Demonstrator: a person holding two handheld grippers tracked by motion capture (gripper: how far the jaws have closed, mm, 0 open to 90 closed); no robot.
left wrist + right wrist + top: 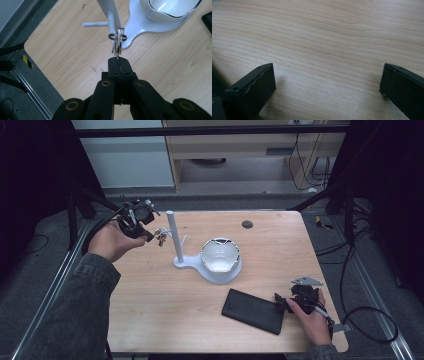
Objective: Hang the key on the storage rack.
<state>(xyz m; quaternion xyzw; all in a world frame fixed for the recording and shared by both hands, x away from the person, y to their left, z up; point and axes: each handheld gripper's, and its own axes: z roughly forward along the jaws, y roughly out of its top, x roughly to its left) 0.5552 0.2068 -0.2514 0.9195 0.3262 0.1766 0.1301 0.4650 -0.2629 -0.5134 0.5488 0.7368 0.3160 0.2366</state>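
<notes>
Left gripper [117,60] clamped on keys [117,45], ring [117,37] at stand [175,237] peg. Step: hanging. Next: seat ring over peg, release. Right gripper [327,82] open, idle.

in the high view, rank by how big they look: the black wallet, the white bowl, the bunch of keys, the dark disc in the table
1. black wallet, largest
2. white bowl, a little smaller
3. bunch of keys, held by the left gripper beside the white stand's post
4. dark disc, smallest, close to the keys in size
</notes>
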